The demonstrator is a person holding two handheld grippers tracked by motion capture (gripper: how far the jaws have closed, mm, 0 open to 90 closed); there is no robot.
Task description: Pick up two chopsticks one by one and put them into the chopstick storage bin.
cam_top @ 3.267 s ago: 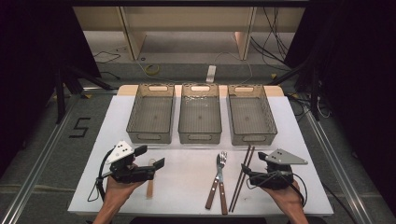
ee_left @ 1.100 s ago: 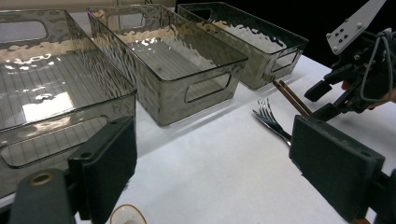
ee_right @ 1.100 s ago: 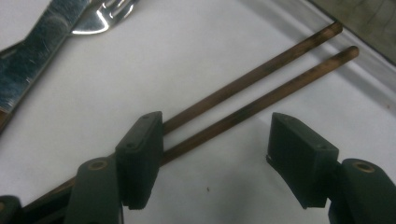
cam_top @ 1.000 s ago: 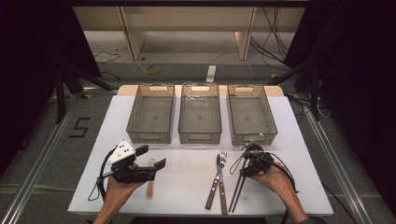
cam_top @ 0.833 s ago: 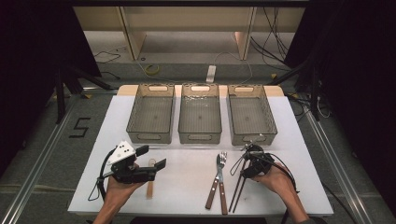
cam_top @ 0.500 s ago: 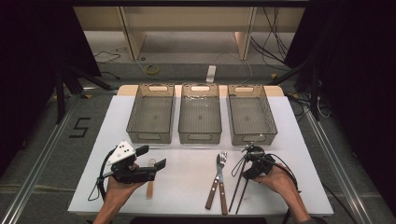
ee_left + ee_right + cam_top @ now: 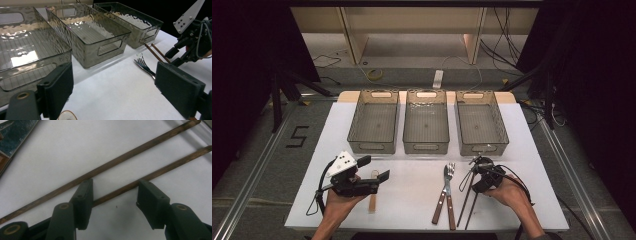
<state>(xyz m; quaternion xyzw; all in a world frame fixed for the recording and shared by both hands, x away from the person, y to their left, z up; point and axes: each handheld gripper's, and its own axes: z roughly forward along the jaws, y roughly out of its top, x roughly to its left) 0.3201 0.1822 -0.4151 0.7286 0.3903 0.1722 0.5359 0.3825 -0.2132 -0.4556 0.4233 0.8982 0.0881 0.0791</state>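
High view: fixed above the near edge of the white table (image 7: 412, 185), facing forward and down, far enough to take in 3 bins (image 7: 426, 122). Left gripper view: low and close, aimed across the bins (image 7: 87, 37) toward the chopsticks (image 7: 156, 53). Right gripper view: pointed straight down, very near the same chopsticks (image 7: 120, 160), also seen from above (image 7: 469, 197).

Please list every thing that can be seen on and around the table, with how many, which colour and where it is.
bins: three, clear grey, side by side at the table's far half
chopsticks: two, dark brown, near right
fork: one, silver with brown handle, left of the chopsticks
spoon: one, wooden handle, under the left gripper
table: one, white
left gripper: black, open, near left
right gripper: black, jaws have just been closing, astride one chopstick, pads not pressing
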